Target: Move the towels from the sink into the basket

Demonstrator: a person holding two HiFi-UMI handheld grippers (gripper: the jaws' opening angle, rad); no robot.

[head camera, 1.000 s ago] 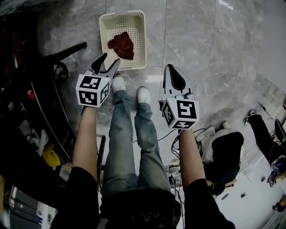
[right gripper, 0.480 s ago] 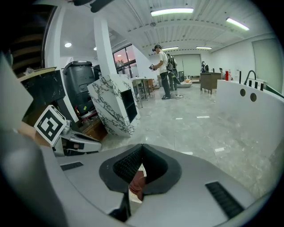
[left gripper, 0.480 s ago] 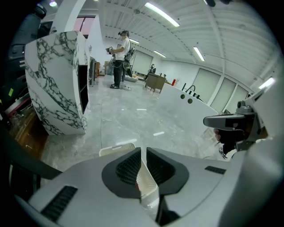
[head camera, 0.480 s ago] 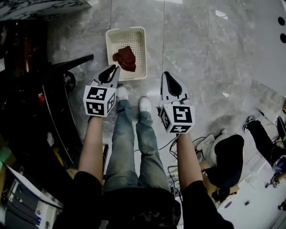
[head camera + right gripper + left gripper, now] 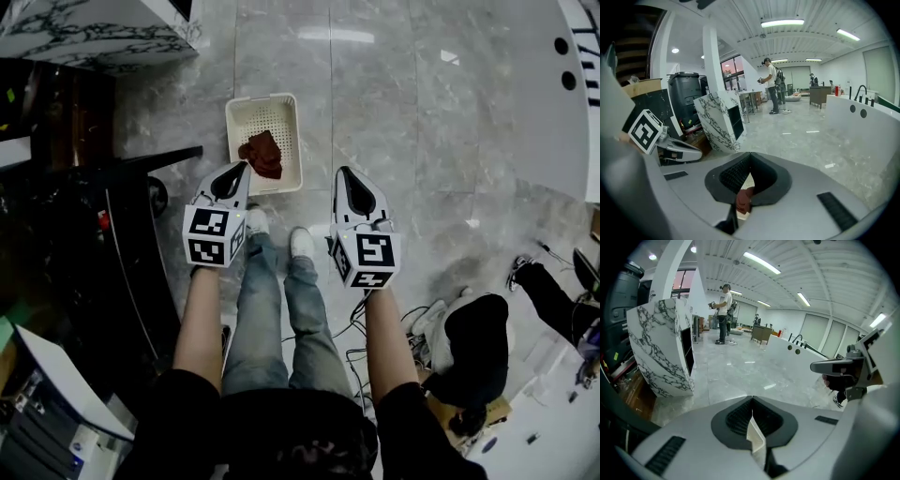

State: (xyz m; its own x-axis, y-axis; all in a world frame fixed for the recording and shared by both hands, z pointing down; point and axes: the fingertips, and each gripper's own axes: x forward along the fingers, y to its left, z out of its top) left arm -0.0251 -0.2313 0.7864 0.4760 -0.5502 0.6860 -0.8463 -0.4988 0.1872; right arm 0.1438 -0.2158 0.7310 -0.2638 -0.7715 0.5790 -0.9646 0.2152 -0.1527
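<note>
A white perforated basket (image 5: pixel 263 97) stands on the grey marble floor with a dark red towel (image 5: pixel 262 155) lying in it. My left gripper (image 5: pixel 241 167) hangs above the basket's near left corner; its jaws have just been closing and now meet with nothing between them. My right gripper (image 5: pixel 343 172) is level with it, to the right of the basket, shut and empty. In the right gripper view the towel (image 5: pixel 744 199) and the basket (image 5: pixel 747 182) show far below through the jaw opening of the gripper (image 5: pixel 750 153). No sink is in view.
A marble-patterned cabinet (image 5: pixel 103 33) stands at the upper left, dark equipment (image 5: pixel 56 234) along the left. A white curved counter (image 5: pixel 581 94) fills the upper right. A person (image 5: pixel 473 347) crouches at the lower right near floor cables (image 5: pixel 361 328). My shoes (image 5: pixel 302 242) are just behind the basket.
Both grippers have risen away from the basket, which now looks smaller and farther. The left jaws went from open to shut. The towel stays in the basket.
</note>
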